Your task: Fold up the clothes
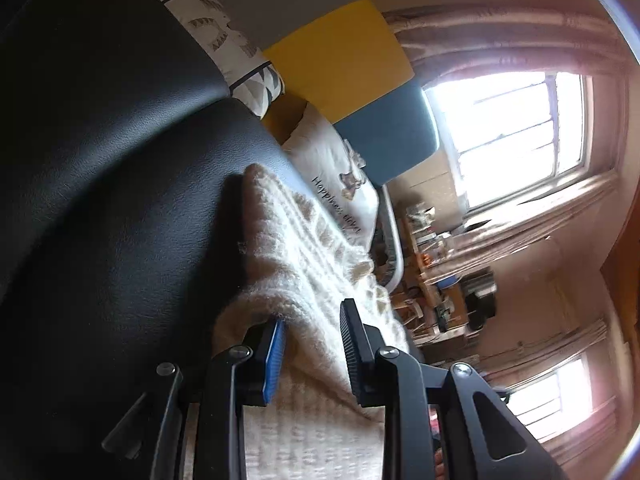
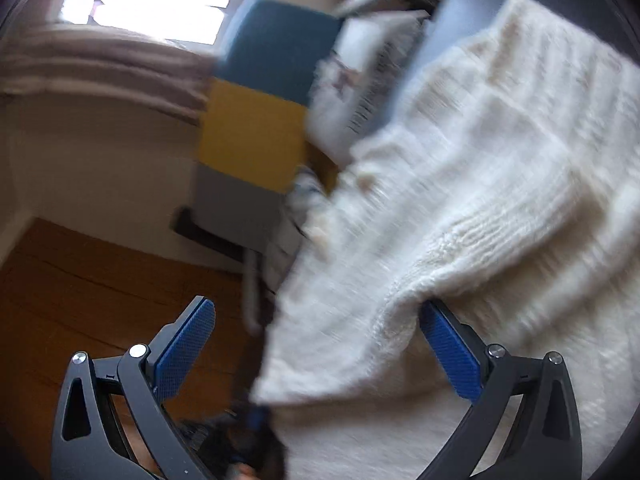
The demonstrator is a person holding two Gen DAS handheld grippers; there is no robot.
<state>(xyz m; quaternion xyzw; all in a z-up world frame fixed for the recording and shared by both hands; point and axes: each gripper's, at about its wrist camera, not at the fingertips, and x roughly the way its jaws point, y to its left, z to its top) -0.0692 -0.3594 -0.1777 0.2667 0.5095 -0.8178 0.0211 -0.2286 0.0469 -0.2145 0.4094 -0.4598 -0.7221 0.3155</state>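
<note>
A cream cable-knit sweater (image 1: pixel 296 248) lies spread on a black leather surface (image 1: pixel 120 180). My left gripper (image 1: pixel 314 314) stands part open at the sweater's near edge. A loose fold of the knit runs between its fingers, touching the blue pad (image 1: pixel 274 356) on the left. In the blurred right wrist view the same sweater (image 2: pixel 500 160) fills the right half. My right gripper (image 2: pixel 316 306) is wide open. The sweater's hanging edge lies between its fingers, and its right finger (image 2: pixel 452 352) is tucked under a fold. Neither pad presses the cloth.
Pillows (image 1: pixel 336 176) lean against a grey, yellow and blue padded panel (image 1: pixel 340 60) behind the sweater. A bright window (image 1: pixel 512 132) and a cluttered table (image 1: pixel 440 280) lie beyond. Wooden floor (image 2: pixel 80 280) shows beside the surface's edge.
</note>
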